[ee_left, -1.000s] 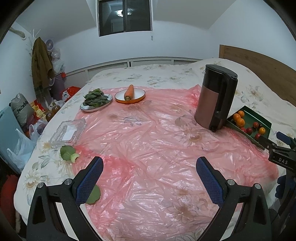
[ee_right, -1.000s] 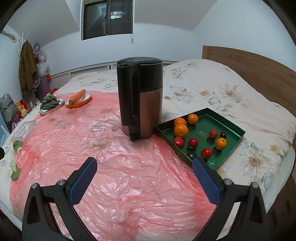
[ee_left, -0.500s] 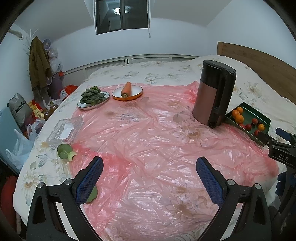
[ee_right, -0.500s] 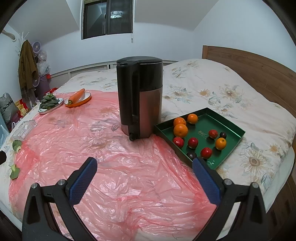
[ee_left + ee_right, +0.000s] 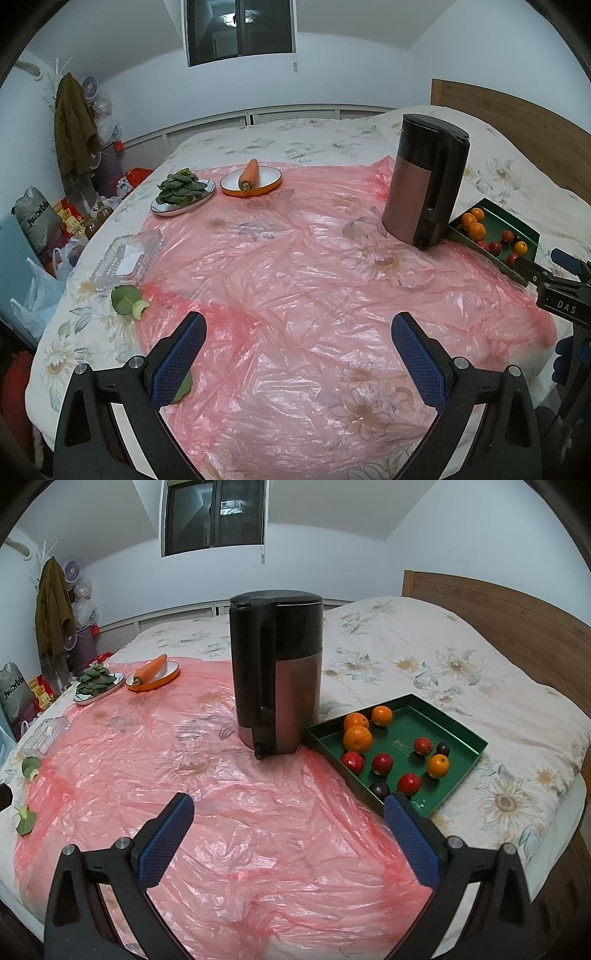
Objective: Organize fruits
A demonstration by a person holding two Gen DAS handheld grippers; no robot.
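While both grippers (image 5: 297, 334) (image 5: 288, 818) gape empty, kettle (image 5: 424, 184) hides tray (image 5: 517, 229) corner; fruits (image 5: 382, 764) tiny.

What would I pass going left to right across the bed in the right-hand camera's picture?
Plate of greens → carrot on its orange dish → kettle → green tray holding the fruit.

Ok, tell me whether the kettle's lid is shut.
Shut: the kettle stands upright and its black lid sits flush on top.

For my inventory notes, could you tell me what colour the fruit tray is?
The tray is dark green, clearest in the right wrist view.
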